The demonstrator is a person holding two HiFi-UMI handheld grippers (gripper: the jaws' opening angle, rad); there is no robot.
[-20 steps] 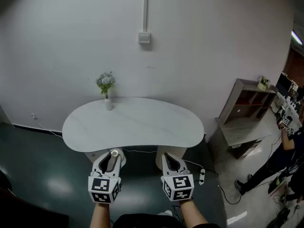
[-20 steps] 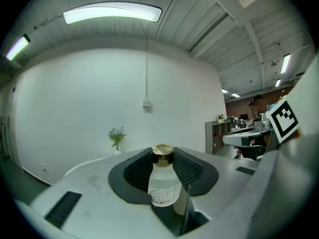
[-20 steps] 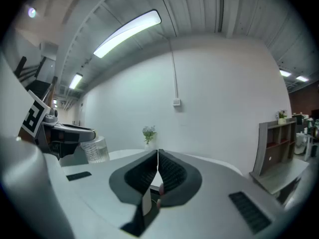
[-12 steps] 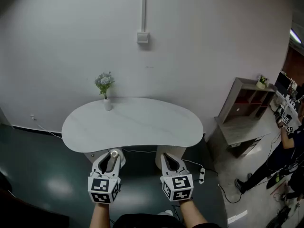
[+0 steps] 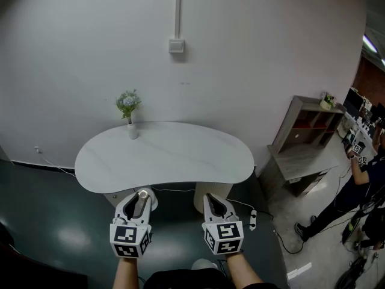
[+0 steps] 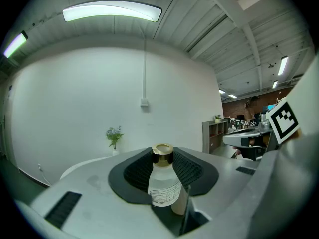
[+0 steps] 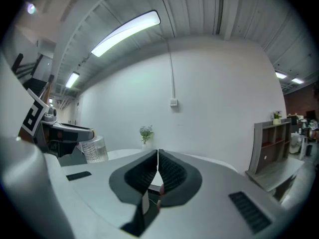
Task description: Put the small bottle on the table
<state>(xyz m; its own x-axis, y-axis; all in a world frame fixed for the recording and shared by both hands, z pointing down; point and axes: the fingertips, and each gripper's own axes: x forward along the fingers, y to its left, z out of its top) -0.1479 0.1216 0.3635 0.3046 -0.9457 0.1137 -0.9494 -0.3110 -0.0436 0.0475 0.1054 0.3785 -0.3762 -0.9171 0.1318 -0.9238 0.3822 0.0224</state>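
- Gripping the small bottle in our left gripper, we are pressing its black ribbed pads against both sides of the clear body, and the gold cap is pointing up.
- We are holding our right gripper clenched on nothing, its jaws meeting at the tips.
- We are holding both grippers side by side, apart and about level, above the dark floor, just short of the near edge of the white table; the bottle is hanging in the air, not yet on the tabletop.
- A small vase of flowers is standing at the table's far left edge, by the wall.
- Beyond the table's right end, a grey shelf unit is standing against the wall, and a person is standing at the right edge.
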